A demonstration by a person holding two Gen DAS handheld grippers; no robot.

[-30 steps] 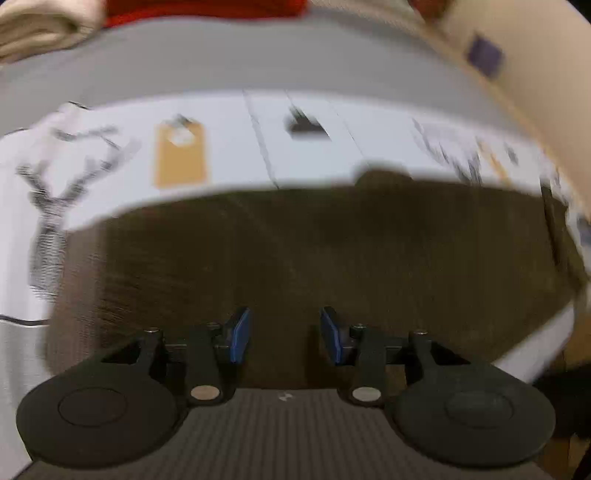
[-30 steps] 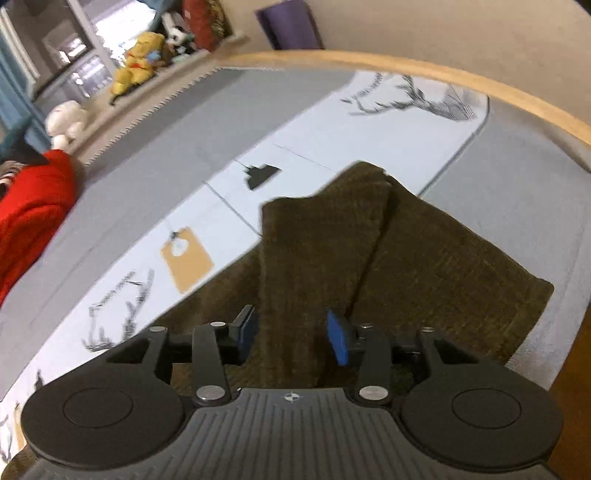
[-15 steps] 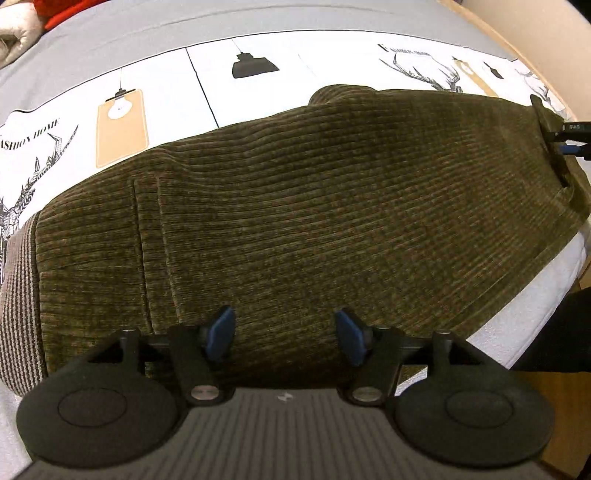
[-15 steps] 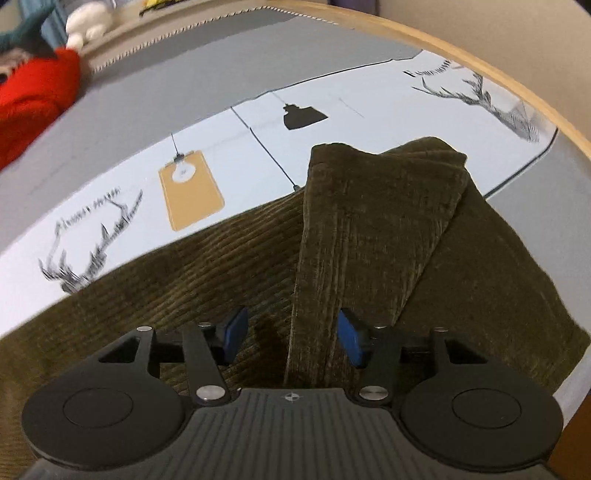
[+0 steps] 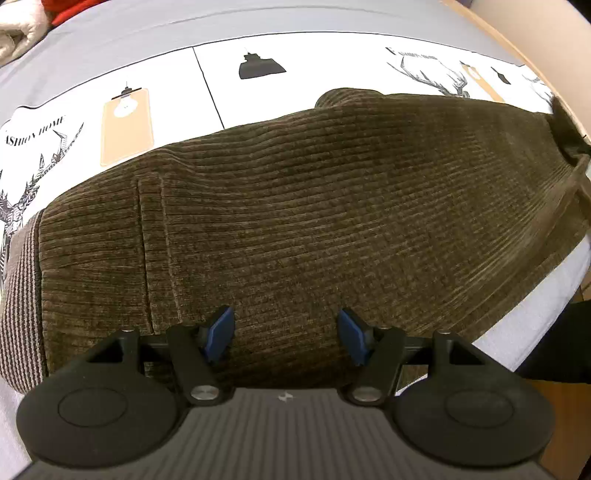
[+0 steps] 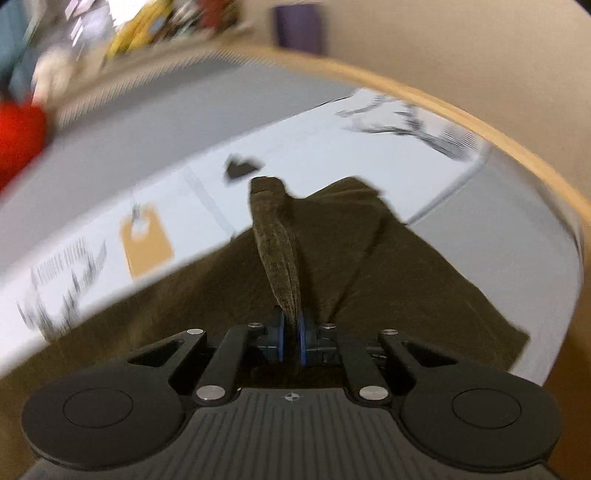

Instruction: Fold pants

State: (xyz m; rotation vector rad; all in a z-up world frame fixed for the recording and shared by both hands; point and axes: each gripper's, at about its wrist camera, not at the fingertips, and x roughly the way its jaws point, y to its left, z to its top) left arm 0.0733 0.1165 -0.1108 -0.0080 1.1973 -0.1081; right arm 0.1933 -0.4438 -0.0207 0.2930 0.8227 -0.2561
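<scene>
Dark olive corduroy pants (image 5: 332,203) lie spread across the bed, their striped waistband (image 5: 22,295) at the left edge. My left gripper (image 5: 284,328) hovers open just over the near edge of the cloth, with nothing pinched between its blue pads. In the right wrist view the pants (image 6: 424,288) are partly doubled over. My right gripper (image 6: 290,334) has its jaws closing, and the blue pads press on a raised ridge of the pant leg (image 6: 279,251), which stands up from the rest. This view is blurred by motion.
A white sheet (image 5: 258,96) printed with deer, lamps and tags lies under the pants, with grey bedding (image 5: 184,22) beyond. A wooden bed rim (image 6: 480,122) curves along the right. Red fabric (image 6: 18,140) and blurred plush toys (image 6: 129,33) sit far left.
My right gripper's jaws went from wide apart to pinched on a fold of the pant leg, pulling it up into a ridge. The left gripper opened wider early on, then stayed still.
</scene>
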